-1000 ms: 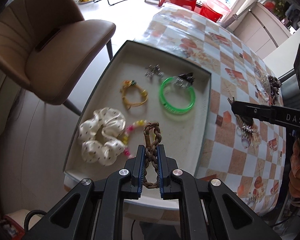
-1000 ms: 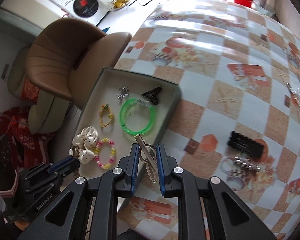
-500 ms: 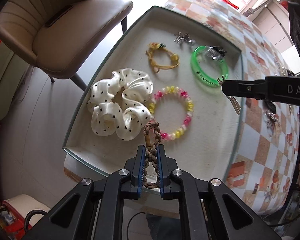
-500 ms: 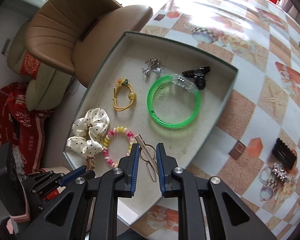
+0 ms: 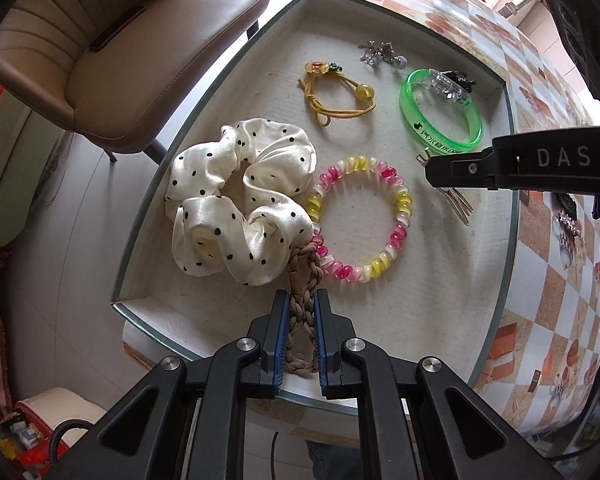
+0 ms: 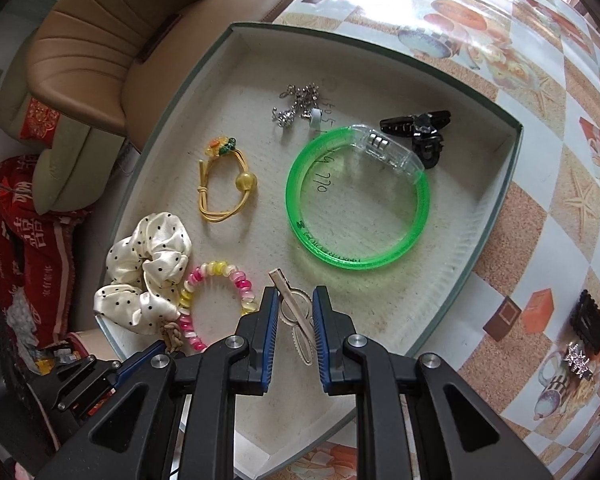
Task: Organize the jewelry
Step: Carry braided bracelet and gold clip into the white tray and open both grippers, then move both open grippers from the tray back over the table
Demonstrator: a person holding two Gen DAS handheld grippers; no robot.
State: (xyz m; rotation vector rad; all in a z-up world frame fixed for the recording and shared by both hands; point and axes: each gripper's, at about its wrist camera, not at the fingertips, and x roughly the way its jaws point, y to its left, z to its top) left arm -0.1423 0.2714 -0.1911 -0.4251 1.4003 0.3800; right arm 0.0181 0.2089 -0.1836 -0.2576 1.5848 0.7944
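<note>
The left claw (image 5: 300, 312) is clamping a braided brown cord bracelet (image 5: 303, 280) right over the near edge of the grey tray (image 5: 504, 92), its free loop resting against the polka-dot scrunchie (image 5: 240, 216) and the pink-and-yellow bead bracelet (image 5: 360, 218). That braid is looking soft and floppy, light as anything, so holding it mid-length as now seems sensible; it will likely sag wherever it is let go. Over on the other side, the right claw (image 6: 294, 312) is hanging low inside the tray with a slim metal hair clip (image 6: 296, 320) between its pads; whether the pads are actually pinching it or standing just clear, I cannot tell from here. That clip is looking stiff, thin and slick, so a grip across its flat sides would be the safe bet. The green bangle (image 6: 356, 200), yellow hair tie (image 6: 224, 184), silver chain (image 6: 296, 108) and black claw clip (image 6: 420, 130) are sitting apart in the tray, while more pieces are waiting on the patterned worktop (image 6: 560, 208).
</note>
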